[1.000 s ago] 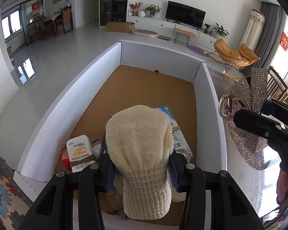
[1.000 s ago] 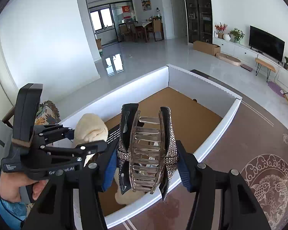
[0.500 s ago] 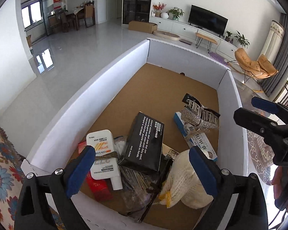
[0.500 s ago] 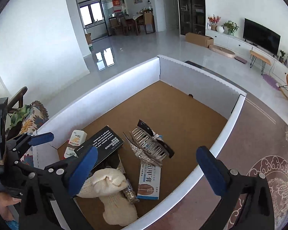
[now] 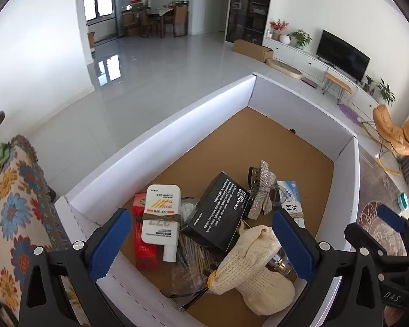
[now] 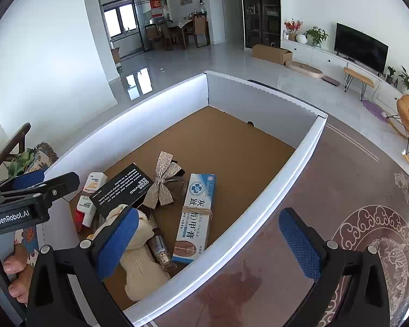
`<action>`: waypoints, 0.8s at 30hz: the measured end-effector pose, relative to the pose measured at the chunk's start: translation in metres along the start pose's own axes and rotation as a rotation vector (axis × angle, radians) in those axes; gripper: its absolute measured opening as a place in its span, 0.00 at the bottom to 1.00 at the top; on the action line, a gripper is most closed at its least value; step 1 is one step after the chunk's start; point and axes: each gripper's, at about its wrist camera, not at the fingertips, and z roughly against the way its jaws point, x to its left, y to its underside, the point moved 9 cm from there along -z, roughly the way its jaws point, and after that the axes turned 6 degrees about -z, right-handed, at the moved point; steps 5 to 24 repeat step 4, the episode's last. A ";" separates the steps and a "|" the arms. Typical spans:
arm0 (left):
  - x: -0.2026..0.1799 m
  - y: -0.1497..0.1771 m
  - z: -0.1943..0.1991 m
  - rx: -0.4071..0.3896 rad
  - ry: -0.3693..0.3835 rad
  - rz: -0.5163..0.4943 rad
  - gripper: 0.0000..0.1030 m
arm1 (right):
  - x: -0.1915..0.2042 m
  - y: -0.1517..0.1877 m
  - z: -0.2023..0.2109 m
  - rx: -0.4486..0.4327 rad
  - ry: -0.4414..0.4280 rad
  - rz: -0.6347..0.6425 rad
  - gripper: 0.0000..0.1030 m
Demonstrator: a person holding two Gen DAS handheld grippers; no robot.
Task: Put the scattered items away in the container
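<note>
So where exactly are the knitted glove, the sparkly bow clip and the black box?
knitted glove (image 5: 255,259), left wrist view, on its palm.
sparkly bow clip (image 6: 163,184), right wrist view, on its knot.
black box (image 5: 218,212), left wrist view, on its printed face.

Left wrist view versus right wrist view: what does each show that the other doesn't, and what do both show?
Only the left wrist view shows the red packet under the white bottle clearly, plus the clear bag at the box's near edge. Only the right wrist view shows the whole blue-white carton, a small glass vial in full, and a hand on the left claw's handle. Both show the box, black carton, sparkly hair clip and cream glove, with both claws open and empty.
</note>
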 end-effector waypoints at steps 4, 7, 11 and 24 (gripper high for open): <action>-0.004 -0.002 0.011 -0.078 -0.038 -0.030 1.00 | 0.001 0.003 -0.002 0.007 -0.006 -0.004 1.00; -0.004 -0.002 0.011 -0.078 -0.038 -0.030 1.00 | 0.001 0.003 -0.002 0.007 -0.006 -0.004 1.00; -0.004 -0.002 0.011 -0.078 -0.038 -0.030 1.00 | 0.001 0.003 -0.002 0.007 -0.006 -0.004 1.00; -0.004 -0.002 0.011 -0.078 -0.038 -0.030 1.00 | 0.001 0.003 -0.002 0.007 -0.006 -0.004 1.00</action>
